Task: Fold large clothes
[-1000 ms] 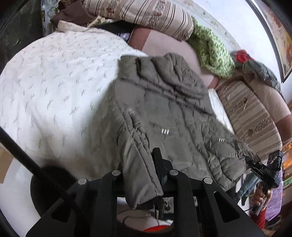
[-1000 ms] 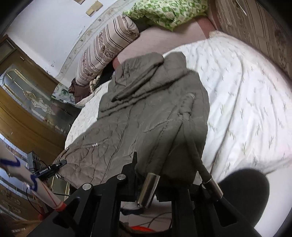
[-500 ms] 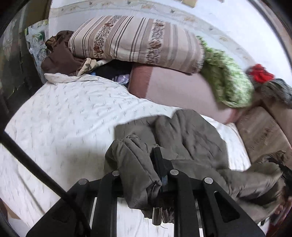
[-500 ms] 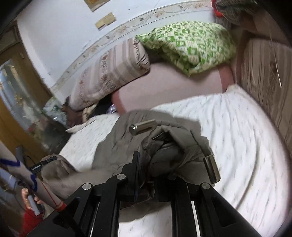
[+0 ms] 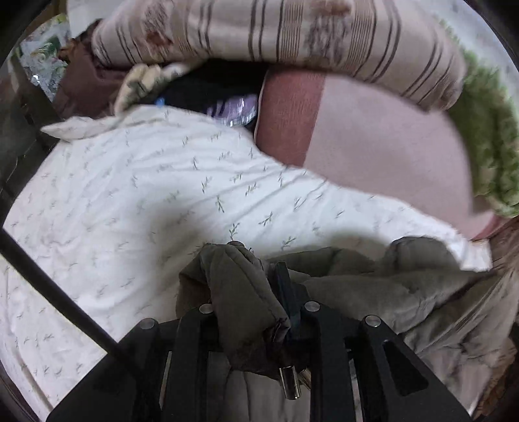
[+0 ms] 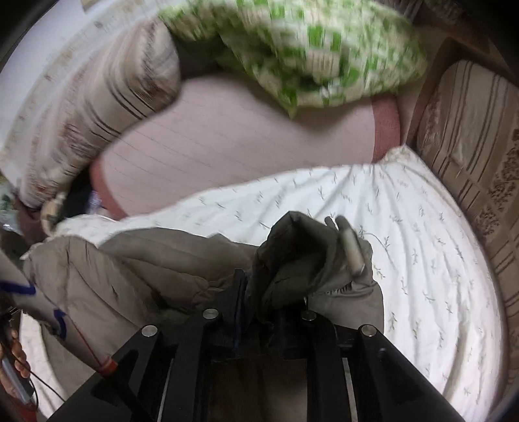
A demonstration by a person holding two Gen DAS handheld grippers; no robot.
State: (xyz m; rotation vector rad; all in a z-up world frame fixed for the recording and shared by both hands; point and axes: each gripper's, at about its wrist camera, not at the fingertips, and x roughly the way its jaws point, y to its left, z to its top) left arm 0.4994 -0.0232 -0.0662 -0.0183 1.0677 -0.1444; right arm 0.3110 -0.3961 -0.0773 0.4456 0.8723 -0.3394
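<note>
An olive-grey quilted jacket [image 5: 405, 289] lies bunched on a white patterned bed sheet [image 5: 136, 207]. My left gripper [image 5: 256, 302] is shut on a padded edge of the jacket, with metal cord ends hanging below it. My right gripper [image 6: 259, 298] is shut on another bunched part of the jacket [image 6: 155, 259], and a metal cord toggle [image 6: 352, 250] swings over it. The fingertips of both are hidden in the fabric. The jacket spans between the two grippers, folded forward toward the head of the bed.
A pink bolster [image 5: 373, 136] lies across the head of the bed, under a striped pillow [image 5: 275, 29] and a green patterned quilt [image 6: 308, 48]. A striped sofa cushion [image 6: 480, 136] borders the right. Dark clothes [image 5: 207, 87] are heaped at the back left.
Both grippers have carried the jacket's near hem up and forward toward the pillows. The jacket went from lying spread flat to being doubled over and bunched.
</note>
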